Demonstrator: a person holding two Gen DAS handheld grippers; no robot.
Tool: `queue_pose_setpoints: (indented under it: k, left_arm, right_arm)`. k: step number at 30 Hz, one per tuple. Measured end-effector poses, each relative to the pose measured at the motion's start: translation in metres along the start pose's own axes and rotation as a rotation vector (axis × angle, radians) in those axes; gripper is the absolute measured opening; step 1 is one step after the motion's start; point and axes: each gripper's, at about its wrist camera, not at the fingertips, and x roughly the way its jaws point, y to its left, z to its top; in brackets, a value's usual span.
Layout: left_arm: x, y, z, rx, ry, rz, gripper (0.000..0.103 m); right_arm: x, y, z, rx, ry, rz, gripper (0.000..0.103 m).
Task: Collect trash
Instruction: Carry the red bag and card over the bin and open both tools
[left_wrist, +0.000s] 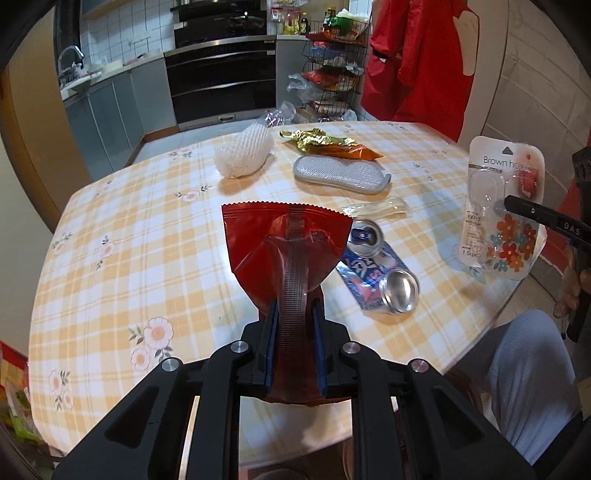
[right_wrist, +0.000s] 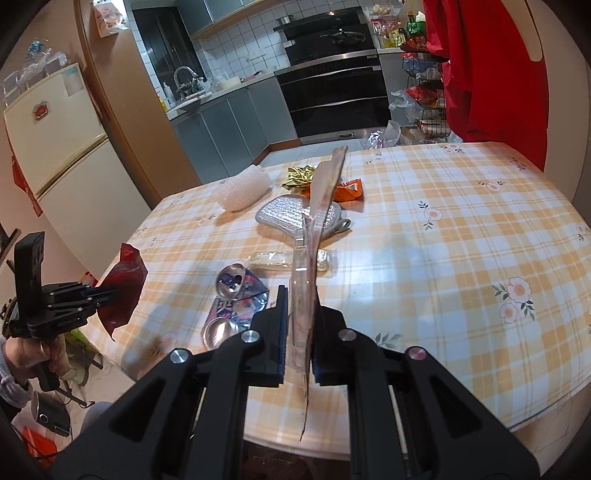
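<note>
Left wrist view first: left gripper (left_wrist: 291, 325) is clamped on a crinkly red foil snack wrapper (left_wrist: 284, 243), lifted over the near edge of the round checked-cloth table (left_wrist: 122, 221). Crushed blue drink can (left_wrist: 380, 273) lies just beside it, untouched. Only this view shows the printed front of the clear plastic hook package (left_wrist: 504, 206).

Right wrist view: right gripper (right_wrist: 299, 332) pinches that package edge-on. Best to keep both grips firm until over a bin; none visible.
</note>
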Motion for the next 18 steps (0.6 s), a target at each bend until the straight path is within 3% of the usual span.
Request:
queue_pose_setpoints:
  k: [7,18]
  left_arm:
    - [-0.032,-0.019,-0.011,-0.032,-0.031,-0.018,0.016]
    - [-0.068,-0.061,-0.054,-0.147,-0.049,-0.139,0.016]
  right_arm:
    - [-0.025,0.012,-0.004,-0.018,-0.025,0.022,0.014]
    - [-0.058,0.021,-0.02,-0.02,-0.046,0.049,0.014]
